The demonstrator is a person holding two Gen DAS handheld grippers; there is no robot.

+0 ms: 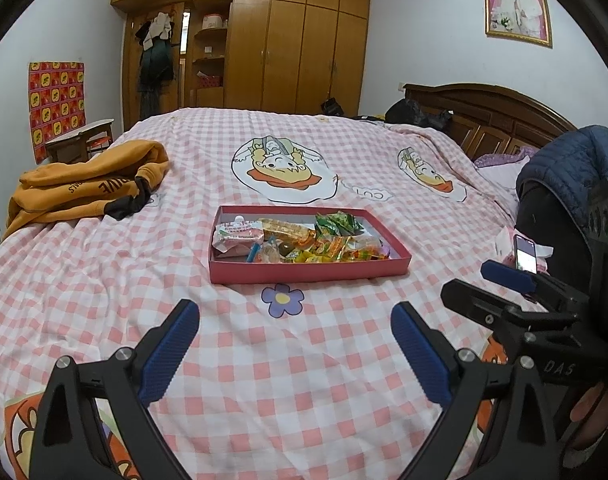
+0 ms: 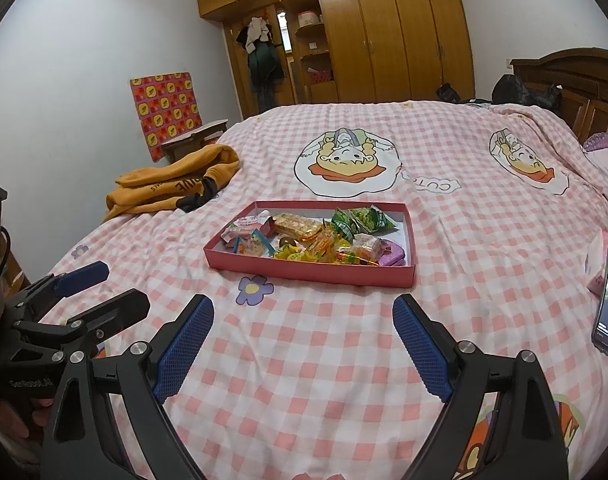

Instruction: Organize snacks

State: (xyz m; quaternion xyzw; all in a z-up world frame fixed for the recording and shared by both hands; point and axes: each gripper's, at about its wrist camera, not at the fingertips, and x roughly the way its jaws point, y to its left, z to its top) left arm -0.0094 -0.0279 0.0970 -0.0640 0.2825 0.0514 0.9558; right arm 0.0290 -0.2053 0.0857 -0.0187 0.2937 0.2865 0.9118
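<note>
Left tool (image 1: 296, 344), right tool (image 2: 304, 344), black frames, blue textured pads, silver screws

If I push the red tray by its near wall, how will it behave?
The red tray looks like thin card, so its wall may flex. It sits on a soft quilt, so it would probably drag and snag. The loose snack packets could shift inside.

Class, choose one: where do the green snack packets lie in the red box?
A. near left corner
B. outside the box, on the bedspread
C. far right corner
C: the green snack packets sit bunched in the far right corner of the red box.
</note>
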